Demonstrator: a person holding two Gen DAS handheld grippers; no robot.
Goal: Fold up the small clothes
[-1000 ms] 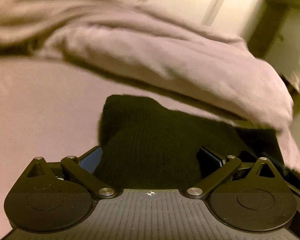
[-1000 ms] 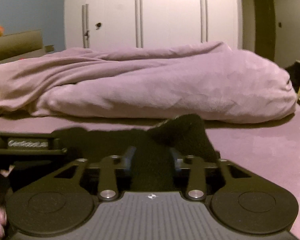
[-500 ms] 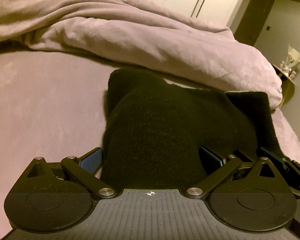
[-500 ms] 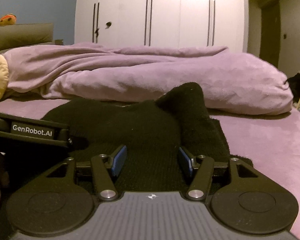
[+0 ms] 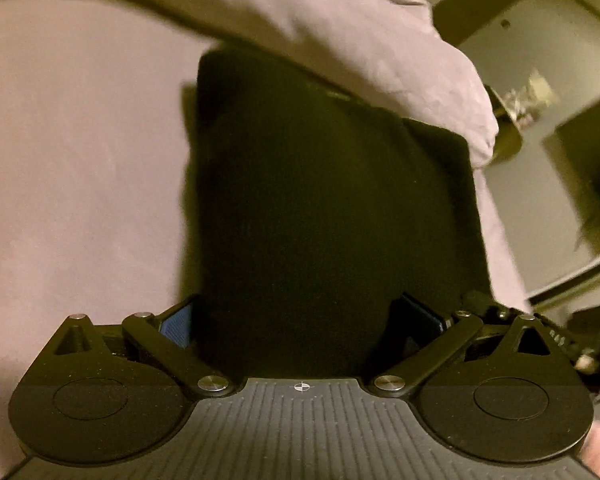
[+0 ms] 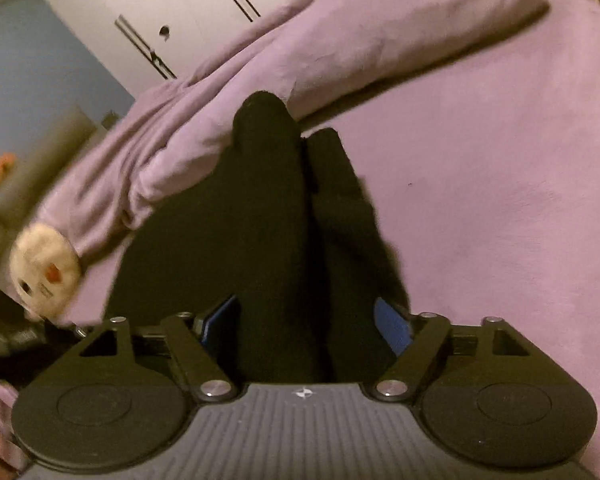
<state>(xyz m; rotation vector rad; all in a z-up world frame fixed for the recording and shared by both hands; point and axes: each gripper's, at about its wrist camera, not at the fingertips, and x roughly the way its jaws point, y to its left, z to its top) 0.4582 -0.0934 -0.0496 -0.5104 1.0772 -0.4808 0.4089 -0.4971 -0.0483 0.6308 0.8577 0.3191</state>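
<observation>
Both claws on the black knit, out on the bed this side of the duvet

I've got the black knit garment [image 5: 324,216] lying on the purple bed sheet [image 6: 500,200], its far end running up to touch the rumpled duvet [image 6: 340,40]. My left gripper [image 5: 300,320] has its jaws set wide with the cloth bunched between them; whether the pads actually bite, I cannot tell. My right gripper [image 6: 308,320] sits the same way, two folds of knit between its blue pads, grip unclear. I judge it soft, light and floppy, not slippery, so I'd hold it at the near hem corners, the end away from the duvet. No readable writing in either view; a plush toy [image 6: 46,268] lies at the duvet's left end.
</observation>
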